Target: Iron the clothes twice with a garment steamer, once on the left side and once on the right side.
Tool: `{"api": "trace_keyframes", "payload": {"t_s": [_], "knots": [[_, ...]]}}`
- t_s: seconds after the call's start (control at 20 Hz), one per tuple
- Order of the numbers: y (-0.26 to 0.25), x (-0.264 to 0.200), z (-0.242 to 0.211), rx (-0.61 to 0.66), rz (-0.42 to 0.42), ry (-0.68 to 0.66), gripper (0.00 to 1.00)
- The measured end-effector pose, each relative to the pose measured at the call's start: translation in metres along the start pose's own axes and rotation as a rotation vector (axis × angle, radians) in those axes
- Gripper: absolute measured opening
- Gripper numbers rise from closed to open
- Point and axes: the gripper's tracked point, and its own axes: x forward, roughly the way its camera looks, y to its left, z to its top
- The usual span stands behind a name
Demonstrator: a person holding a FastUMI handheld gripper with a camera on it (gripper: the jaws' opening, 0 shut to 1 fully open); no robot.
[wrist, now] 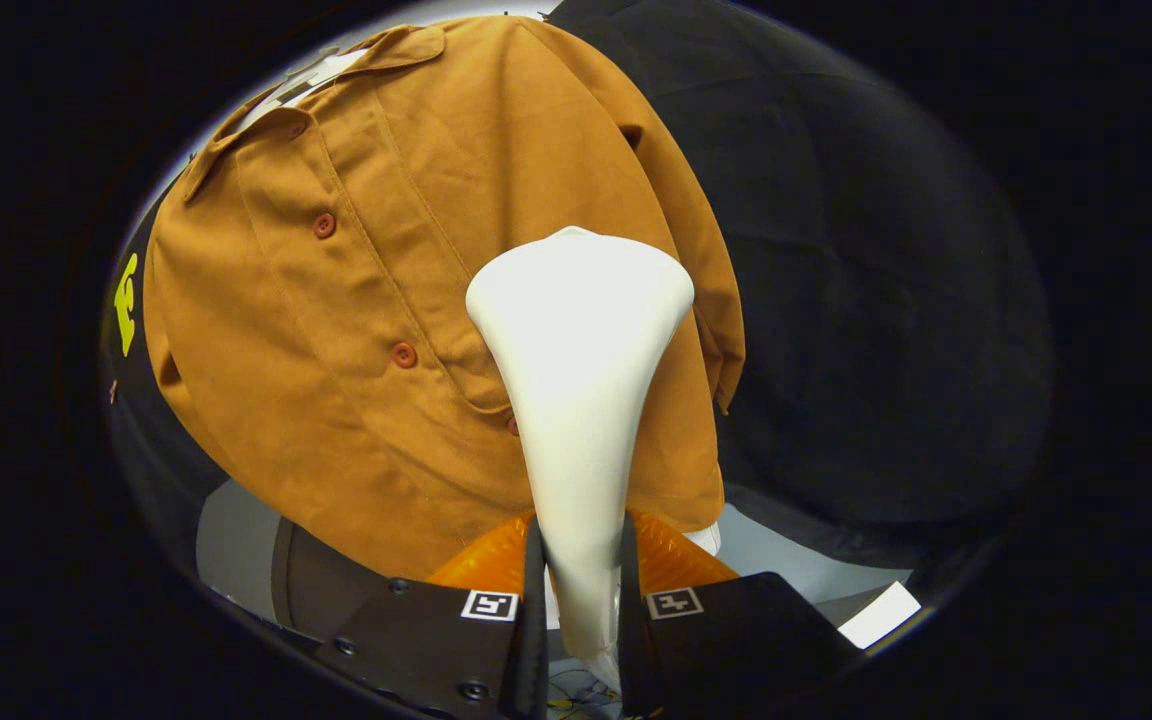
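The scene is evenly and brightly lit from the front, and the white steamer [576, 400] held between the gripper [581, 600] fingers is slightly overexposed, with surface detail washed out. Soft shadows are cast on the brown shirt [366, 330] beside it. Strong fisheye bending is seen toward the rim, where sharpness drops.

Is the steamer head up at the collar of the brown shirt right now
No, the steamer, clamped in the tool, has its wide head against the shirt at mid-body beside the button placket, well below the collar.
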Motion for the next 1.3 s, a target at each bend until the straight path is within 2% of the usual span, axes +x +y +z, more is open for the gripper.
{"api": "trace_keyframes", "payload": {"t_s": [0.35, 0.5, 0.7, 0.95, 1.1, 1.3], "knots": [[-0.016, -0.006, -0.025, 0.040, -0.067, 0.051, 0.32], [-0.017, -0.024, -0.021, 0.064, -0.090, 0.009, 0.32], [-0.004, -0.063, 0.008, 0.030, -0.108, -0.089, 0.32], [0.048, -0.121, 0.051, -0.026, -0.092, -0.248, 0.32], [0.103, -0.156, 0.067, -0.081, -0.054, -0.325, 0.31], [0.184, -0.212, 0.064, -0.166, 0.008, -0.420, 0.31]]}}
